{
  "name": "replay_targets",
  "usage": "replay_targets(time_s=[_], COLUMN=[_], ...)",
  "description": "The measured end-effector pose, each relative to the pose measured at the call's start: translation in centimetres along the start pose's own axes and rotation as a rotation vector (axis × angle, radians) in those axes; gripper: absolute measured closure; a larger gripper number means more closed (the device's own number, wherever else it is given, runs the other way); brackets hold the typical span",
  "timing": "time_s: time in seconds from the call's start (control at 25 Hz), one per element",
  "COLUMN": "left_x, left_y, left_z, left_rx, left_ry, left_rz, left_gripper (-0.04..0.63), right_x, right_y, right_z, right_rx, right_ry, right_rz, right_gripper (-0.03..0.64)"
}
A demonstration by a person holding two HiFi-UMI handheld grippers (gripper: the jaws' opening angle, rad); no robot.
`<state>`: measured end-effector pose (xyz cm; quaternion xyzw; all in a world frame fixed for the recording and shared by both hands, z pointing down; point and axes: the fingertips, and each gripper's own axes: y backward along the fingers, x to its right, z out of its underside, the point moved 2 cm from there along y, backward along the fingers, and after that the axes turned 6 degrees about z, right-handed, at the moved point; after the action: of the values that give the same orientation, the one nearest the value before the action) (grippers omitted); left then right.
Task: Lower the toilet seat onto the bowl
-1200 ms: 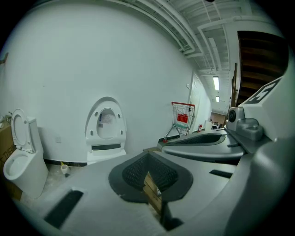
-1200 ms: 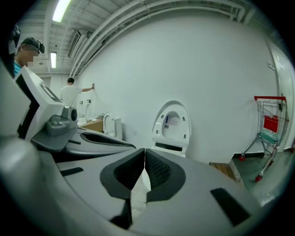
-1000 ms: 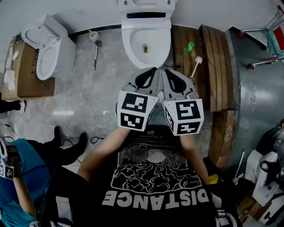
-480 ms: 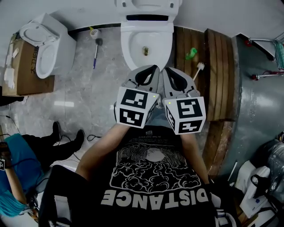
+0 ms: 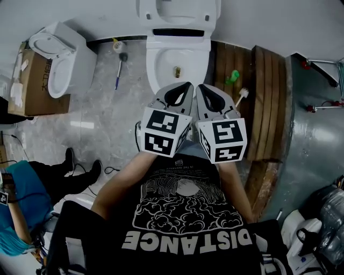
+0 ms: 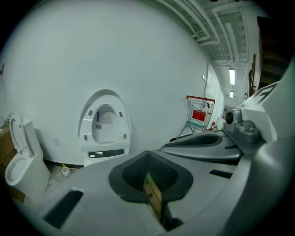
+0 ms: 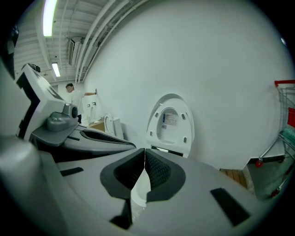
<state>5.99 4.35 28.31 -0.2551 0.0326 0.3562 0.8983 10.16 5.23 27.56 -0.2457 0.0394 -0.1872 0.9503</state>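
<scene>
Facing a toilet, a person holds the left gripper [image 5: 181, 88] and right gripper [image 5: 204, 90] side by side, almost touching, just on the near side of the bowl [image 5: 177, 62]. Both claws are closed, pad against pad, and hold nothing. The seat [image 5: 204, 12] stands raised at the far side, leaning back toward the white wall, well apart from both grippers. My worry is that closed tips can only nudge the seat's top edge. They may skid off the smooth plastic, or tip the seat past balance so that it falls and slams onto the bowl. A claw opened late, close to the rim, could knock the seat rather than pinch it. The grippers are so close together that they might also bump each other on the reach. Only the head view shows the open bowl from above, a brush [image 5: 118, 64] on the floor to its left, planks [image 5: 258, 96] to its right and a second toilet [image 5: 56, 59] at far left; there the seat looks squashed flat. The gripper views show the seat face on, its underside bearing small bumpers and a label. A red cart [image 6: 199, 114] at right is clearest in the left gripper view. Only the right gripper view shows a bystander [image 7: 73, 97] at far left.
</scene>
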Motion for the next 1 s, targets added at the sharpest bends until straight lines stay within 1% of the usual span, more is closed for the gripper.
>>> replay_targets(time_s=[0.24,0.52,0.68,1.0], left_x=[-0.1,-2.0,-4.3,-10.2], left_y=[-1.5,-2.5,-3.3,-6.3], left_z=[-1.5,-2.4,-3.2,-5.4], left_rx=[0.002,-0.001,0.003,0.01], left_ry=[-0.014,-0.011,0.003,0.014], left_rz=[-0.031,-0.037,-0.027,0.011], left_gripper=[0.586,0.586,0.586,0.586], right_x=[1.9,2.0,1.9,2.3], right_y=[-1.1,-3.1,-5.3,-11.6], right_z=[-1.0,-2.0,-3.0,-5.5], right_rx=[0.015,0.014,0.003,-0.025], right_ry=[-0.002,0.001,0.008,0.022], right_rz=[-0.013,-0.029,-0.023,0.004], right_gripper=[0.598,0.598,0.598,0.598])
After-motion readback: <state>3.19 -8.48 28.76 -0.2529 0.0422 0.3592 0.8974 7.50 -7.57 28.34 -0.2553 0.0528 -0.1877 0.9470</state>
